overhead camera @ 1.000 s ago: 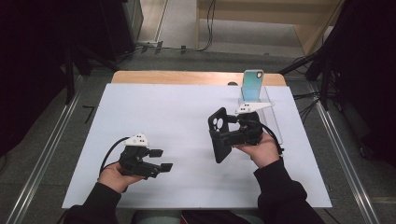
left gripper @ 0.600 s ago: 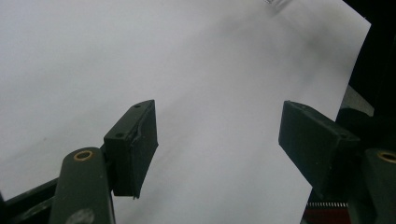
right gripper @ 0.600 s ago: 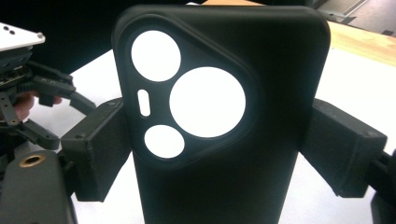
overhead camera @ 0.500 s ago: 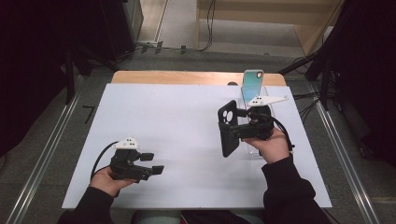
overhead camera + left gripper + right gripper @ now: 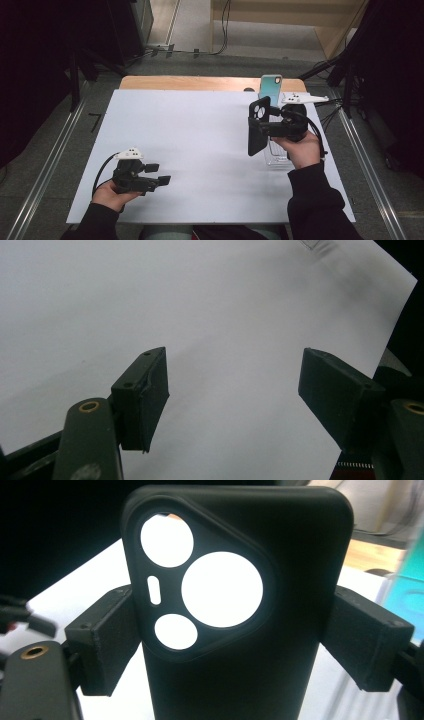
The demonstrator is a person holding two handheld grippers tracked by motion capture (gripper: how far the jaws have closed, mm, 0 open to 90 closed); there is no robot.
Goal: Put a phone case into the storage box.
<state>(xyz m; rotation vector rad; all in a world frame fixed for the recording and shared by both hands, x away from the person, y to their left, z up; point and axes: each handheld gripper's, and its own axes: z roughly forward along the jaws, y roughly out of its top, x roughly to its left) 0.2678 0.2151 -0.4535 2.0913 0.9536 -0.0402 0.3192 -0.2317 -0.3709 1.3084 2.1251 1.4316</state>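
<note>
A black phone case (image 5: 258, 129) with round camera cut-outs is held upright above the table's right side, my right gripper (image 5: 263, 128) shut on its two long edges. In the right gripper view the case (image 5: 240, 570) stands between both pads (image 5: 107, 640), its back towards the camera. Just behind it, a teal phone (image 5: 270, 90) leans upright on a clear stand (image 5: 278, 152). My left gripper (image 5: 159, 175) is low over the white sheet at the front left. It is open, and the left gripper view shows nothing between its jaws, just bare sheet (image 5: 230, 340).
A white sheet (image 5: 200, 135) covers the table, with a wooden strip (image 5: 190, 82) along its far edge. Dark stands and cables ring the table on the floor. The sheet's right edge (image 5: 395, 310) lies close to the left gripper's far jaw.
My right hand has carried the black case up and away from me, closer to the teal phone. The left hand has stayed almost where it was.
</note>
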